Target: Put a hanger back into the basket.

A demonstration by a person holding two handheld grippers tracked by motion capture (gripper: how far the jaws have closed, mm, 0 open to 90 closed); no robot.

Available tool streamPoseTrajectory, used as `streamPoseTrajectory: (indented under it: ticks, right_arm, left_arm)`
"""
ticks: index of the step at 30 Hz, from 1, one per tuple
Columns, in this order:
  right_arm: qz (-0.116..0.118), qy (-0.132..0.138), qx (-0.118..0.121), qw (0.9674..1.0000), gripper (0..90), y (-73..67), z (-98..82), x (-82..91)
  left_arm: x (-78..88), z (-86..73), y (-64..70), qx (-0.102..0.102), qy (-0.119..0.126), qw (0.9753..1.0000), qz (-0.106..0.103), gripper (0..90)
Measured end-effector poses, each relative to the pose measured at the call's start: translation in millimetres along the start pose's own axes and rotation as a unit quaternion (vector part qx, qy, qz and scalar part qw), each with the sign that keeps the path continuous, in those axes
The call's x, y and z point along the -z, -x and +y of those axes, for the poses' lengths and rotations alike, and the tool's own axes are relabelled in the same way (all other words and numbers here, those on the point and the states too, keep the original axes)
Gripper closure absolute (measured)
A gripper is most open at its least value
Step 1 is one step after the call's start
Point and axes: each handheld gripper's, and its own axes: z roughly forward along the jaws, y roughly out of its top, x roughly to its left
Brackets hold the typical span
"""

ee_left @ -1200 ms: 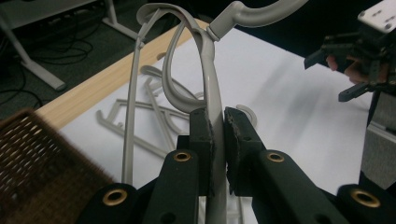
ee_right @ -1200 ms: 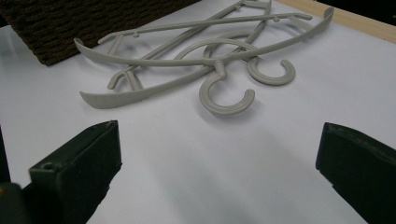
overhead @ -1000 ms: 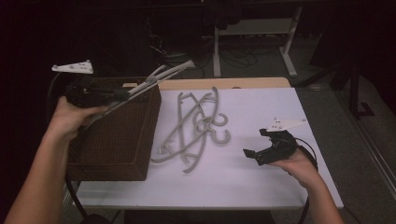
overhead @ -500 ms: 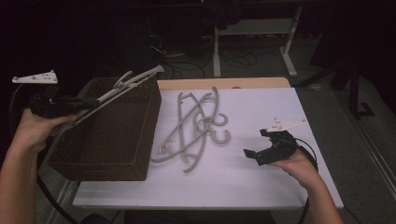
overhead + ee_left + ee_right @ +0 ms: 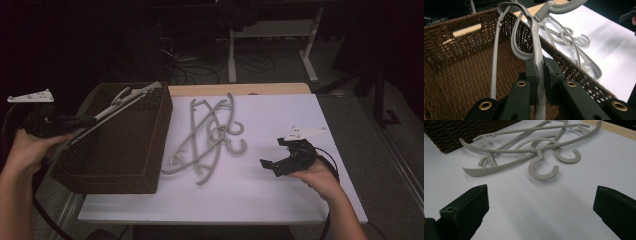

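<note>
A grey plastic hanger [image 5: 127,100] lies slanted over the brown wicker basket [image 5: 112,177], with its far end above the basket's back right corner. My left gripper [image 5: 90,120] is shut on its arm at the basket's left side. In the left gripper view the pads clamp the hanger [image 5: 535,37] above the basket's inside [image 5: 461,75]. A tangled pile of grey hangers [image 5: 210,135] lies on the white table [image 5: 280,210]. My right gripper [image 5: 271,152] rests open to the right of the pile. In the right gripper view the right gripper [image 5: 541,197] has its jaws wide apart and bare, facing the pile of hangers [image 5: 529,150].
The basket stands at the table's left end, its corner [image 5: 454,132] close to the pile. A wooden strip [image 5: 240,89] runs along the table's far edge. Desk legs and cables [image 5: 235,55] stand on the dark floor behind.
My left hand has carried the hanger leftward and a little down, from above the basket's middle to its left side. The right gripper has stayed put.
</note>
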Motion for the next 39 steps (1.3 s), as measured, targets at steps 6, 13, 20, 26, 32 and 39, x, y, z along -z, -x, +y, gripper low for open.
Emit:
streamPoseTrajectory:
  ticks: [6,13,20,26,32,39]
  right_arm:
    - [0.000,0.002,0.012,0.9999,0.0,0.2,10.0,-2.9]
    - [0.000,0.001,0.013,0.9999,0.0,-0.7,10.1,-3.3]
    - [0.004,-0.001,0.017,0.9998,0.0,-0.4,11.4,-5.9]
    - [0.006,-0.003,0.020,0.9998,0.0,-1.4,12.9,-8.2]
    - [0.004,0.002,0.016,0.9999,0.0,0.2,13.5,-6.1]
    - [-0.001,0.004,0.009,0.9999,0.0,1.6,13.1,-4.5]
  left_arm:
    - [-20.0,-12.2,-4.7,0.004,-0.022,0.9997,-0.008,82.7]
    - [-39.1,-20.7,-12.1,0.006,-0.032,0.9994,-0.009,82.6]
    - [-45.5,-41.2,-23.7,0.020,-0.023,0.9988,-0.039,81.7]
    - [-49.0,-43.2,-25.6,0.023,-0.024,0.9992,-0.022,61.0]
    - [-52.6,-36.0,-18.2,0.017,-0.006,0.9995,-0.025,46.2]
    - [-66.9,-18.1,5.8,0.001,0.029,0.9986,-0.045,32.1]
